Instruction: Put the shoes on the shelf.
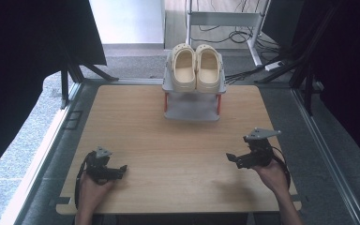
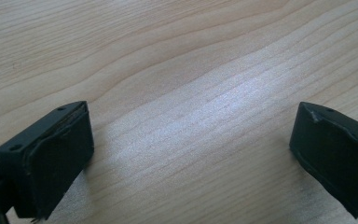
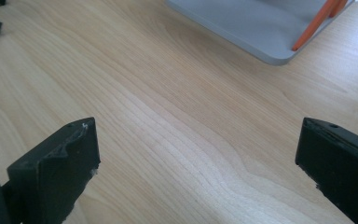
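A pair of cream clogs [image 1: 195, 67] sits side by side on the top shelf of a small grey rack [image 1: 191, 110] with orange legs at the far middle of the wooden table [image 1: 178, 150]. My left gripper [image 1: 122, 169] rests near the front left, open, with bare wood between its jaws [image 2: 191, 140]. My right gripper [image 1: 232, 159] hovers at the front right, open and pointing left. In the right gripper view, nothing lies between the wide-apart jaws [image 3: 198, 158], and the rack's grey base [image 3: 261, 23] with an orange leg [image 3: 314, 23] lies ahead.
Cables [image 1: 234, 35] and a metal stand [image 1: 225, 18] lie on the floor behind the table. Dark curtains [image 1: 37, 37] hang at both sides. Aluminium frame rails [image 1: 318, 136] run along the table's edges.
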The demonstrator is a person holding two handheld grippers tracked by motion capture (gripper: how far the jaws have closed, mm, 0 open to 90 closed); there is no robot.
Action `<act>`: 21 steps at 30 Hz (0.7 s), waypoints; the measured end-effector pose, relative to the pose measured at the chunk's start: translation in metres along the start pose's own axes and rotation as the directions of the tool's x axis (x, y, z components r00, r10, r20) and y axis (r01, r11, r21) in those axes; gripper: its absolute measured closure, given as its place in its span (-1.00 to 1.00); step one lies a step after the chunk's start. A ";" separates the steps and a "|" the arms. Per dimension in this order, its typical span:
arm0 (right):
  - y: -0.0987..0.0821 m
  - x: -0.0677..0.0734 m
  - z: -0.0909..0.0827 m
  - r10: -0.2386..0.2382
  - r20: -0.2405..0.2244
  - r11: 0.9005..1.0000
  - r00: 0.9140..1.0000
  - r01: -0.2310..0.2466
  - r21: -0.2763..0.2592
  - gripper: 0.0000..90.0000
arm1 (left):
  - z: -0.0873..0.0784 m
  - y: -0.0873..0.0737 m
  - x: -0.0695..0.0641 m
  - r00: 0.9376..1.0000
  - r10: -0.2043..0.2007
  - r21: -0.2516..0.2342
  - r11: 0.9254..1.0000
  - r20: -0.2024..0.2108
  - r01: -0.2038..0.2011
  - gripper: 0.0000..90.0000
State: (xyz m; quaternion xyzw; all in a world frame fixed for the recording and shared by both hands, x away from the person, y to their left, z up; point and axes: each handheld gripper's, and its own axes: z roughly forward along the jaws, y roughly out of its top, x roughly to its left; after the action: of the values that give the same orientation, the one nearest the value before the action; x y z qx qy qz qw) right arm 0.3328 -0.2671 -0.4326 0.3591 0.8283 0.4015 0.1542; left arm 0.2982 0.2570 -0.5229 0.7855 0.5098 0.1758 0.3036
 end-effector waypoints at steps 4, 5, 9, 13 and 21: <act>-0.014 0.003 0.012 0.004 0.015 1.000 1.000 -0.004 0.007 -1.00 | 0.000 0.000 0.000 1.000 0.000 0.000 1.000 0.000 0.000 -1.00; -0.018 0.004 0.015 0.008 0.009 1.000 1.000 -0.008 0.012 -1.00 | 0.000 0.000 0.000 1.000 0.000 0.000 1.000 0.000 0.000 -1.00; -0.032 0.006 0.027 0.012 0.000 0.999 1.000 -0.012 0.037 -0.99 | 0.000 0.000 0.000 1.000 0.000 0.000 1.000 0.000 0.000 -1.00; -0.041 0.008 0.037 0.013 -0.004 0.999 1.000 -0.013 0.052 -0.98 | 0.000 0.000 0.000 1.000 0.001 0.000 1.000 0.000 -0.001 -1.00; -0.064 0.011 0.058 -0.009 0.015 0.993 1.000 0.007 0.117 -0.98 | 0.000 0.000 0.000 1.000 0.001 0.000 1.000 0.001 -0.001 -1.00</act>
State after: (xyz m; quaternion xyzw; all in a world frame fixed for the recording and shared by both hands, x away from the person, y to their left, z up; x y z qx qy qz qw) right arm 0.3259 -0.2538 -0.5186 0.3675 0.8505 0.3489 0.1411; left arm 0.2982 0.2569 -0.5229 0.7858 0.5093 0.1757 0.3037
